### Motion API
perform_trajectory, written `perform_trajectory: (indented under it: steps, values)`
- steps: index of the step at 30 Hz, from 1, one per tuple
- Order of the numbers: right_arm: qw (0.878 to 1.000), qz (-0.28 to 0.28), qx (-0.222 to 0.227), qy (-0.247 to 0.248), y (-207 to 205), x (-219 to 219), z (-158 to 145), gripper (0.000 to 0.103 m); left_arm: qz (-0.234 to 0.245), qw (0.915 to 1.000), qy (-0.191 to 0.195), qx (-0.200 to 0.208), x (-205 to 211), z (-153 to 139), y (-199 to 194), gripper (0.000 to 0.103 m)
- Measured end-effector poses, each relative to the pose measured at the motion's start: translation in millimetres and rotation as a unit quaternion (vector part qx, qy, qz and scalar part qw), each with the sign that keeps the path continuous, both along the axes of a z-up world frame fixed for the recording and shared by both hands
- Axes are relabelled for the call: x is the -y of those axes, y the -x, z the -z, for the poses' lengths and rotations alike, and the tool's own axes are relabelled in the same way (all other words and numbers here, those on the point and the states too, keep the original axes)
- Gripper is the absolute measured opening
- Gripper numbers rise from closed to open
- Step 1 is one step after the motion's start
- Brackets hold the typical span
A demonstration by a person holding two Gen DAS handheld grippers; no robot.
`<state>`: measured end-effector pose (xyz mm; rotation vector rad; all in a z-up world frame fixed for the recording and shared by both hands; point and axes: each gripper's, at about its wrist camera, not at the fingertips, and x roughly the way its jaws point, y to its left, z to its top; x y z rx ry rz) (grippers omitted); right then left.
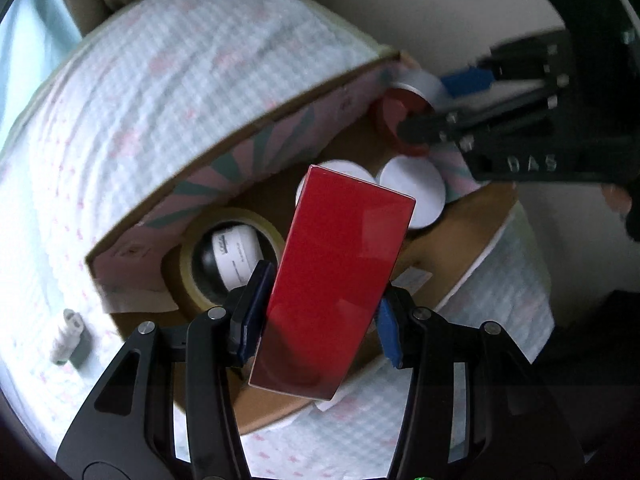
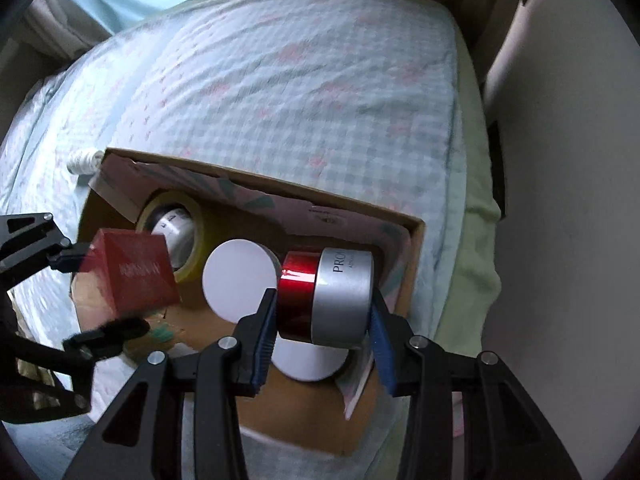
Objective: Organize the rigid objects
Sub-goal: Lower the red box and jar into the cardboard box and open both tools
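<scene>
So the cardboard box (image 2: 416, 240) sits on the bed (image 2: 280, 80), already holding a tape roll (image 2: 192, 240) and white lids (image 2: 240, 280). Over its left end, the left gripper (image 1: 316, 312) has its jaws clenched on a red carton (image 1: 340, 272), probably about to drop it in. Over the right end, the right gripper (image 2: 322, 332) clamps a red-and-silver jar (image 2: 332, 296) reading "PRO…", rest hidden.

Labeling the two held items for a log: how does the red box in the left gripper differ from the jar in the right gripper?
The red box is a flat-sided rectangular carton; the jar is a round cylinder. The box is red all over; the jar is glossy red with a silver lid. The box looks longer and slimmer, the jar squat. Both are clamped between jaws above the cardboard box.
</scene>
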<state>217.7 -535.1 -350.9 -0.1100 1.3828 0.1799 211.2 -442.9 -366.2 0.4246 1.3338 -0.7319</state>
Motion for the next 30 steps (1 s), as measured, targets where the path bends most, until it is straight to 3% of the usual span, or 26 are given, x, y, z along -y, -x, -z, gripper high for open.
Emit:
perform_trajectory:
  steps: [8,9,10,11,12,13,15,30]
  values:
    - [0.999,-0.003,-0.016,-0.030,-11,0,15,0.039,0.016,0.9997,-0.017,-0.008,9,23,3,0.044]
    - [0.999,0.000,-0.021,-0.034,-13,0,17,0.040,0.017,0.9997,-0.017,-0.007,10,24,3,0.046]
    - [0.999,0.004,-0.021,-0.037,-14,1,18,0.043,0.021,0.9997,-0.015,0.001,11,22,3,0.055]
    - [0.999,0.009,-0.018,-0.045,-15,2,16,0.050,0.025,0.9995,-0.015,0.009,11,19,4,0.087]
    - [0.999,0.014,-0.015,-0.050,-16,2,15,0.081,0.030,0.9992,-0.017,0.022,12,16,5,0.103]
    - [0.998,0.021,-0.009,-0.062,-15,3,13,0.103,0.034,0.9988,-0.017,0.030,11,14,6,0.103]
    - [0.995,0.031,-0.012,-0.093,-14,3,10,0.103,0.040,0.9988,-0.013,0.027,10,12,7,0.103]
    - [0.998,0.030,-0.005,-0.062,-9,-1,8,0.103,0.045,0.9983,-0.019,0.033,5,0,8,0.103]
